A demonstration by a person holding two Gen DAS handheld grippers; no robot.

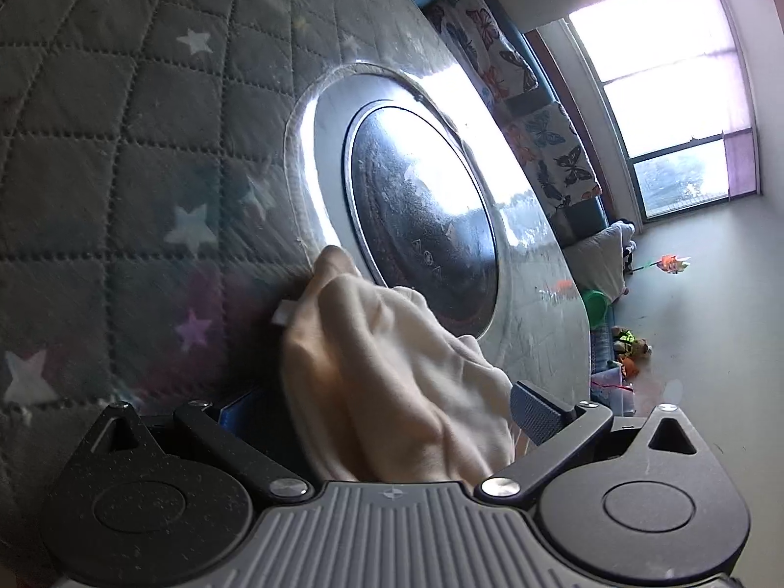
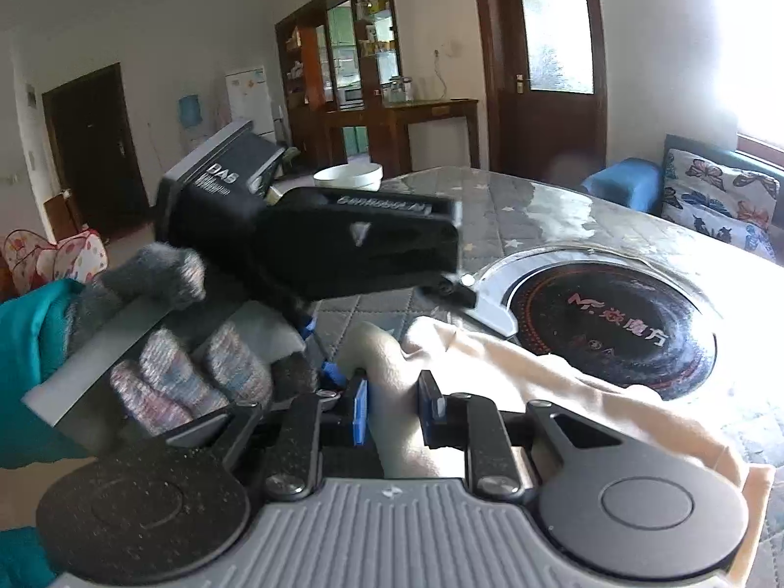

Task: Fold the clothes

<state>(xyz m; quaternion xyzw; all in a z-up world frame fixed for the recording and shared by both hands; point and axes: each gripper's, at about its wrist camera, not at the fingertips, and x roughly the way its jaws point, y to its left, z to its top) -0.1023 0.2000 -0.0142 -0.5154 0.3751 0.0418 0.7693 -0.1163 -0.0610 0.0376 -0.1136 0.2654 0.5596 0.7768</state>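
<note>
I am working over a table under a grey quilted cover (image 2: 578, 215) with stars, a round black cooktop (image 2: 612, 328) set into it. The cream cloth (image 2: 563, 372) lies across the cooktop's near edge. My right gripper (image 2: 392, 404) has its fingers clamped on a fold of that cloth. My left gripper (image 1: 372, 409) has cloth bunched between fingers standing apart; I cannot tell whether they pinch it. Only the right view shows the gloved hand (image 2: 186, 367), a white bowl (image 2: 348, 177) at the far edge, and open floor beyond. The left view shows the window (image 1: 676, 98).
</note>
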